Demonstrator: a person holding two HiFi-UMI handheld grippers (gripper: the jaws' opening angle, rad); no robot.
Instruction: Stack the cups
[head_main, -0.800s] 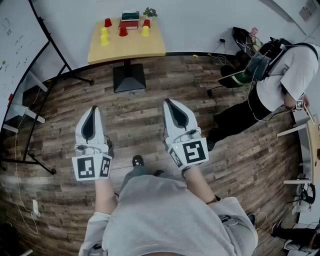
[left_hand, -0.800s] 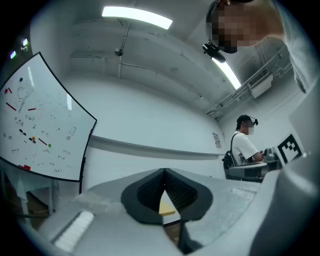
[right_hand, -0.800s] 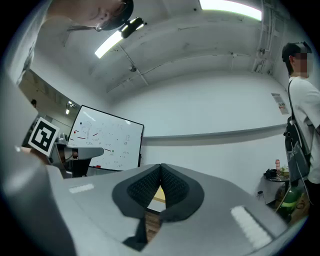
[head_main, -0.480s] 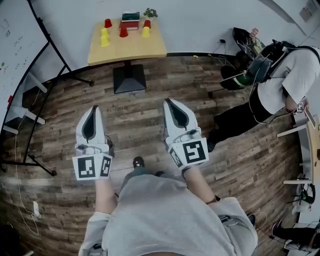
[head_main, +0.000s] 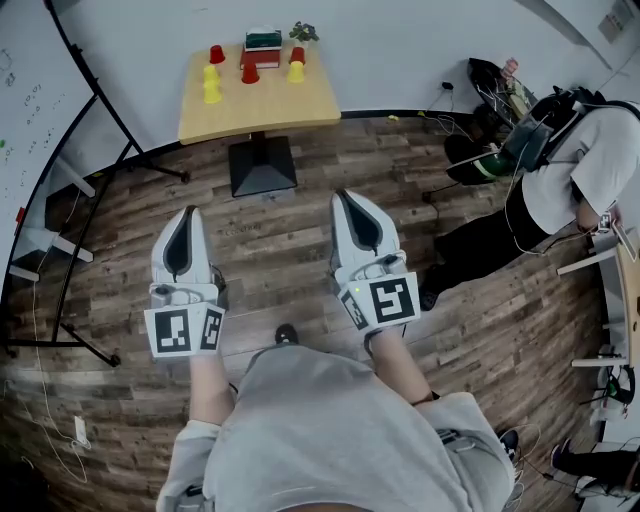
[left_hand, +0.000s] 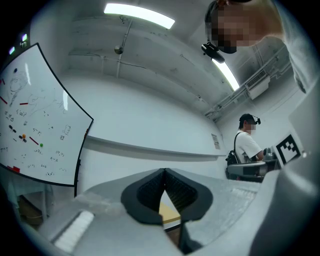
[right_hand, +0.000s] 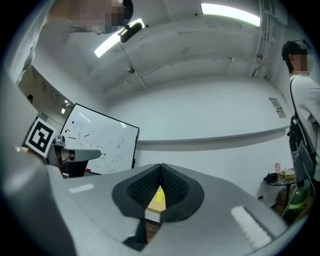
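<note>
You held both grippers out in front of you over the wooden floor (head_main: 300, 225), side by side but apart, both pointing toward 12 o'clock. Your left gripper (head_main: 188, 214) had its jaws pressed fully together with nothing between them. Your right gripper (head_main: 344, 198) was the same, closed tight on nothing. The table (head_main: 262, 105) stood at your 12 o'clock against the wall, well away from both grippers, and every cup sat on its far half. The left red cup (head_main: 217, 54) was toward the table's 11 o'clock corner. The far left yellow cup (head_main: 210, 72) sat just at its 6 o'clock, and the near left yellow cup (head_main: 212, 92) sat right at 6 o'clock of that one; whether those two touched could not be told. The middle red cup (head_main: 250, 72) stood near the table's center line, with a stack of books (head_main: 263, 42) at its 12 o'clock. The right red cup (head_main: 297, 55) stood at 3 o'clock of the books, with the right yellow cup (head_main: 296, 72) just at its 6 o'clock. A small plant (head_main: 303, 31) sat at the table's 1 o'clock corner. A whiteboard (left_hand: 30, 130) stood at your 10 o'clock, and another person (head_main: 590, 150) stood at your 2 o'clock.
</note>
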